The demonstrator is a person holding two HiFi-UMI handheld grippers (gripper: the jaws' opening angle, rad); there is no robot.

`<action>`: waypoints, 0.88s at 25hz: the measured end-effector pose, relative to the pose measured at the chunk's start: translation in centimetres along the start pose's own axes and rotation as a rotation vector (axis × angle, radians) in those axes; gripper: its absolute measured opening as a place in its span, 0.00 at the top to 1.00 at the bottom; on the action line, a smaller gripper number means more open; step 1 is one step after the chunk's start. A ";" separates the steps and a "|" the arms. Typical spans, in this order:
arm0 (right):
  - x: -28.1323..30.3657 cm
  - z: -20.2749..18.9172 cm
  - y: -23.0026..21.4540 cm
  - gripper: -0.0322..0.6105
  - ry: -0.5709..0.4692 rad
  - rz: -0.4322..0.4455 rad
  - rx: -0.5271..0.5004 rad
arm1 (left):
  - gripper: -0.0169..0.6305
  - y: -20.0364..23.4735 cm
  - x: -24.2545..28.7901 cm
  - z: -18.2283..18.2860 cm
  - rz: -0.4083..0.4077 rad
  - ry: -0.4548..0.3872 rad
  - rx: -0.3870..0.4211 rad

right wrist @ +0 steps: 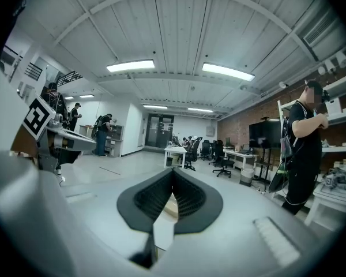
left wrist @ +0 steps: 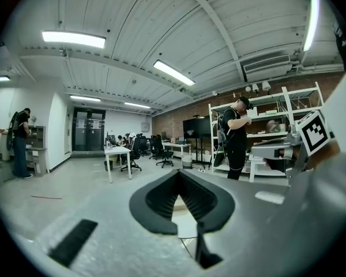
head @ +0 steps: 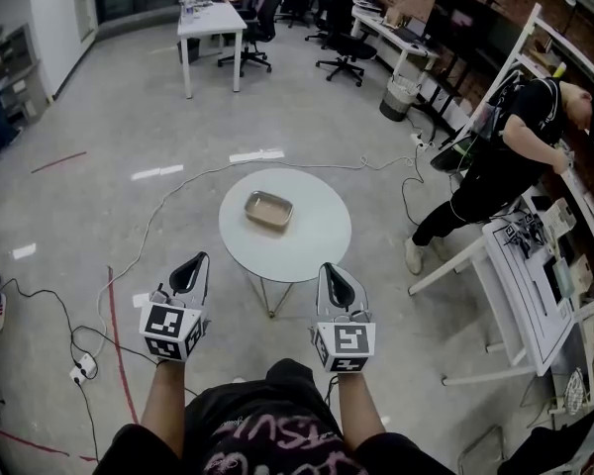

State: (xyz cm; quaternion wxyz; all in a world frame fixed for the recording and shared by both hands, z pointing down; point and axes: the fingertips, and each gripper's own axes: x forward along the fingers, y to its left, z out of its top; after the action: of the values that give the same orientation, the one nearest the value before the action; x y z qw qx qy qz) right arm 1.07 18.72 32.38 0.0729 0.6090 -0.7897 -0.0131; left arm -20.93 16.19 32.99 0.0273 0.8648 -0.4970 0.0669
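Note:
A round white table [head: 319, 239] stands on the floor ahead of me, with a shallow tan tray [head: 268, 210] on its far left part. My left gripper [head: 189, 269] hangs in the air short of the table's near left edge, shut with nothing in it. My right gripper [head: 336, 283] hovers just short of the table's near right edge, also shut and holding nothing. In the left gripper view the left gripper [left wrist: 178, 173] has its tips touching, and the table top [left wrist: 185, 225] shows through the gap below them. The right gripper view shows the right gripper [right wrist: 173, 171] likewise.
A person [head: 505, 156] bends over white shelving at the right, beside a white workbench [head: 523, 287] that reaches toward the table. Cables and a power strip [head: 82, 369] lie on the floor at the left, by red tape lines. Desks [head: 210, 18] and office chairs stand far back.

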 end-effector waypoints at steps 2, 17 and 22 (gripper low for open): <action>0.1 -0.3 0.4 0.95 0.007 0.000 -0.005 | 0.97 0.1 0.0 -0.3 -0.002 0.002 -0.002; 2.1 -0.3 0.1 0.94 0.000 0.002 0.000 | 0.98 1.2 1.4 -0.1 -0.018 -0.006 -0.017; 3.9 -0.5 -0.7 0.94 0.004 0.009 0.012 | 0.97 1.5 3.3 -0.5 -0.036 0.021 -0.018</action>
State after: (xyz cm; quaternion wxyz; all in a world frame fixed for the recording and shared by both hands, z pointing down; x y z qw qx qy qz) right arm 0.85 14.81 33.16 0.0708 0.6060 -0.7923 -0.0071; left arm -20.59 12.68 33.89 0.0416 0.8724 -0.4818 0.0710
